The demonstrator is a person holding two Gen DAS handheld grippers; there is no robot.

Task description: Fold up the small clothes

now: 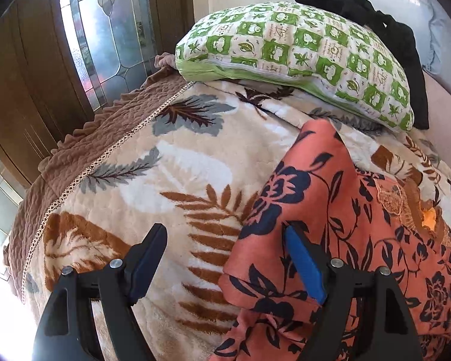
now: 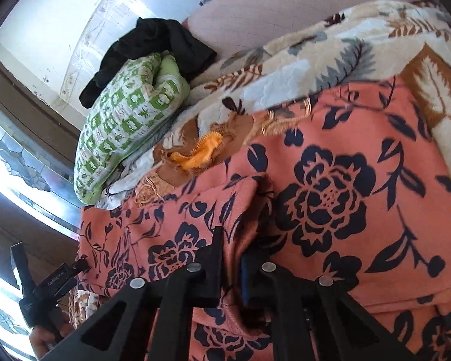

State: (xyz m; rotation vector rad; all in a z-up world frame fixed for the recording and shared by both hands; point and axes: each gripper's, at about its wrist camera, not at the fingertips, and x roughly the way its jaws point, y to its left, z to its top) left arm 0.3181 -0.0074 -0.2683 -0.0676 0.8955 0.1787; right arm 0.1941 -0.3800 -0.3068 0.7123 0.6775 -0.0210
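Observation:
A salmon-pink garment with dark navy flowers [image 1: 345, 210] lies on a leaf-patterned blanket [image 1: 165, 165] on a bed. My left gripper [image 1: 225, 240] is open above the garment's left edge, with its right blue-padded finger over the fabric and its left finger over the blanket. In the right wrist view the same garment [image 2: 330, 195] fills the frame. My right gripper [image 2: 232, 240] is shut on a raised fold of the garment. The garment's collar shows orange and brown lace [image 2: 201, 153].
A green-and-white checked pillow [image 1: 300, 60] lies at the head of the bed with black clothing [image 1: 375, 21] on it. A brown quilted bedspread edge [image 1: 90, 150] drops off at the left beside a wooden door with glass panes [image 1: 111, 30]. The left gripper's body shows in the right wrist view [image 2: 45, 288].

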